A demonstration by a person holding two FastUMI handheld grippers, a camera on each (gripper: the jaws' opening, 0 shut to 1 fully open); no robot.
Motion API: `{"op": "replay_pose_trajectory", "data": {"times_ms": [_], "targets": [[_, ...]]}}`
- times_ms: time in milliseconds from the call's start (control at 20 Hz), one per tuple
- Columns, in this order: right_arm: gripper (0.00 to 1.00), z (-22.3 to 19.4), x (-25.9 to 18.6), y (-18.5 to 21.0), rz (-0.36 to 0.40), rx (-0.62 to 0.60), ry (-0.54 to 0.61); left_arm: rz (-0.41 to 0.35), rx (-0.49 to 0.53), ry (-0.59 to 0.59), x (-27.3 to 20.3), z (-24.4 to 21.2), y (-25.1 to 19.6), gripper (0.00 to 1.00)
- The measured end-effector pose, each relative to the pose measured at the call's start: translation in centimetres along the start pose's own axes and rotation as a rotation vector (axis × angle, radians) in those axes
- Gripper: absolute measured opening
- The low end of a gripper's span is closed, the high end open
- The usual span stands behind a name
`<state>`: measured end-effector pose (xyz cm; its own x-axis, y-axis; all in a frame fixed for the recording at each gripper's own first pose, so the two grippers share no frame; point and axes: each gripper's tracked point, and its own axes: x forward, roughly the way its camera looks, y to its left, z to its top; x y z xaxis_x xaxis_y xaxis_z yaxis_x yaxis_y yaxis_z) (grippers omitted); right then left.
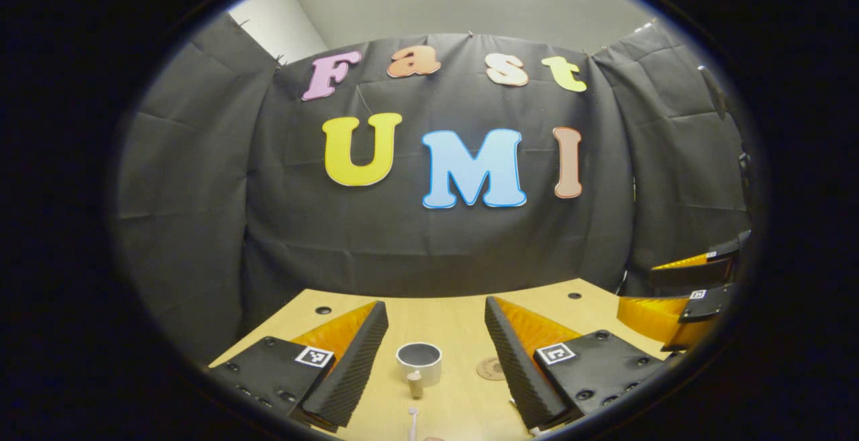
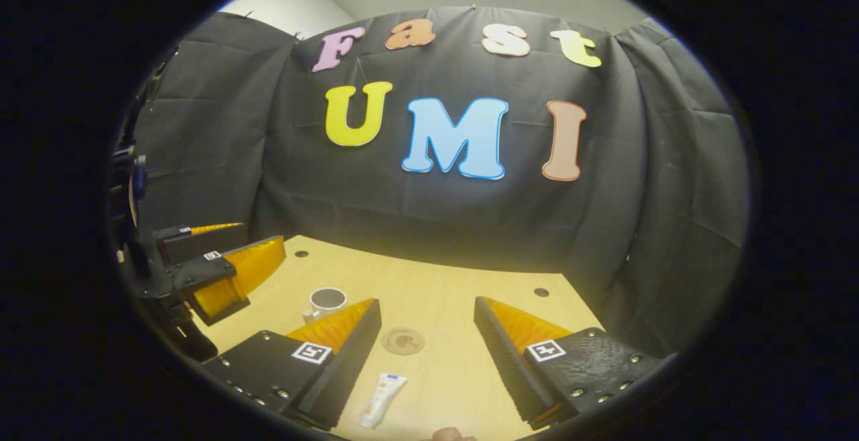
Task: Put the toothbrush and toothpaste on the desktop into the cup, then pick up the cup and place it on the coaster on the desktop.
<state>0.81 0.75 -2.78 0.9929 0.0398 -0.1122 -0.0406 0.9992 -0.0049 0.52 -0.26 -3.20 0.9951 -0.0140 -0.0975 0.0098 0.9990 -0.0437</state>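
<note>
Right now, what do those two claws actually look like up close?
Each claw, left and right, has two wedge-shaped fingers with ribbed inner faces, fixed to black plates with round screws. Each plate carries a small square black-and-white marker.

The cup (image 2: pixel 327 300) stands on the desk (image 2: pixel 443 293), its handle toward the near edge in the left gripper view. In the right gripper view the coaster (image 2: pixel 402 341) lies right of the cup and nearer, apart from it. The toothpaste (image 2: pixel 381 399) lies nearer still, before the coaster. In the left gripper view the toothbrush (image 1: pixel 413 419) lies before the cup.
</note>
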Motion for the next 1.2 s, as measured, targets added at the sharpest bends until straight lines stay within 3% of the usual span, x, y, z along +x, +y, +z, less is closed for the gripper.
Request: {"op": "replay_pose_trajectory", "data": {"times_ms": [100, 150, 450, 850, 950, 1200], "targets": [[0.90, -1.3, 0.4, 0.5, 0.011, -0.010, 0.052, 0.004, -0.010, 0.027, 0.2, -1.0, 0.3, 0.99], [0.91, -2.0, 0.6, 0.8, 0.018, -0.015, 0.076, 0.009, -0.010, 0.049, 0.3, -1.8, 0.4, 0.94], [0.90, -6.5, 2.3, 2.2, 0.038, -0.005, 0.260, -0.003, -0.030, 0.252, 1.7, -7.5, 0.7, 0.94], [0.90, -11.3, 3.9, 4.1, 0.085, 0.028, 0.492, -0.005, -0.111, 0.660, 2.7, -18.1, 2.7, 0.94], [0.91, -12.8, 4.1, 4.8, 0.092, 0.057, 0.560, 0.011, -0.097, 0.751, 2.6, -20.4, 3.5, 0.98], [0.91, -17.1, 4.3, 5.9, 0.101, 0.114, 0.750, 0.008, -0.119, 0.981, 0.2, -25.7, 3.5, 0.95]]}}
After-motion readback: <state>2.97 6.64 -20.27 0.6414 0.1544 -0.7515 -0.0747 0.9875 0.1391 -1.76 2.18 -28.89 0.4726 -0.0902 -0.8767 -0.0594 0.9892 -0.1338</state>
